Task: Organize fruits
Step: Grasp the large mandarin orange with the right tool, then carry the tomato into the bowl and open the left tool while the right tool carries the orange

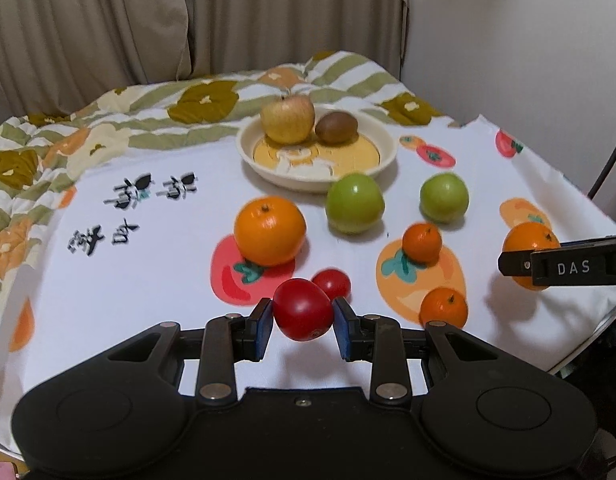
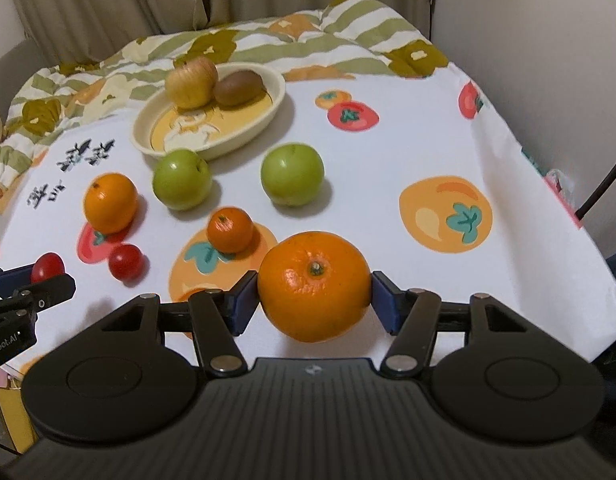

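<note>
Pick-up step, both grasps made: left gripper (image 1: 303, 320) clamps a red tomato (image 1: 302, 309); right gripper (image 2: 313, 300) clamps a large orange (image 2: 313, 286), both just above the tablecloth (image 2: 387, 152). Next move, by judgement: carry each to the cream dish (image 1: 387, 148) beside apple (image 1: 287, 117) and kiwi (image 1: 335, 127)

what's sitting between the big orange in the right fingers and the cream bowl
Two round green fruits lie on the cloth between the large orange, gripped in the right gripper, and the cream bowl. Carried above them, nothing visible blocks it.
</note>
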A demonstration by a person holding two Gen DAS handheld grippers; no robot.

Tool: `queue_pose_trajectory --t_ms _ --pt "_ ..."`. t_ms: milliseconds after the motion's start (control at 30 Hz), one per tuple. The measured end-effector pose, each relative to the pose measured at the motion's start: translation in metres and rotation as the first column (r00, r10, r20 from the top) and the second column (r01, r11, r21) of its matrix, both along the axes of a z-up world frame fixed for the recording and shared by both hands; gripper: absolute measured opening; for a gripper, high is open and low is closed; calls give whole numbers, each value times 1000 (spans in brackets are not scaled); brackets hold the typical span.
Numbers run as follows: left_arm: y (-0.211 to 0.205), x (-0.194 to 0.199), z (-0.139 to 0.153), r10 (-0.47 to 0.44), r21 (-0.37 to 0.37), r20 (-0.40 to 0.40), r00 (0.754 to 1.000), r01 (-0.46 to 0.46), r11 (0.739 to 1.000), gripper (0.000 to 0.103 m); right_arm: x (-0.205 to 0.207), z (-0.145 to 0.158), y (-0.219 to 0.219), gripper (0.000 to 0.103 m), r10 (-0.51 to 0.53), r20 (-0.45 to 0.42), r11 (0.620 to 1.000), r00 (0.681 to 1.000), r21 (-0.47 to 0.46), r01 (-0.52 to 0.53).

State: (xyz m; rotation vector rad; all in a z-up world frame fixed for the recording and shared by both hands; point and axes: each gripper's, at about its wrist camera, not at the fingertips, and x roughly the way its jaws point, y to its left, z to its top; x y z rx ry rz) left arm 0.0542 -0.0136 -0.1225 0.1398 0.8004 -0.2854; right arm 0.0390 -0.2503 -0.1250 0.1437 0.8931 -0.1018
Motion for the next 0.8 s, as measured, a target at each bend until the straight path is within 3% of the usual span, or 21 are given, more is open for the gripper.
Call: queue_pose_trajectory --t_ms 433,800 --pt "19 -10 51 19 -24 72 997 -17 1000 36 -7 54 15 75 22 65 1000 998 -8 -22" --pt "17 22 77 59 -28 113 992 -56 998 36 27 76 12 75 88 100 996 991 7 -89"
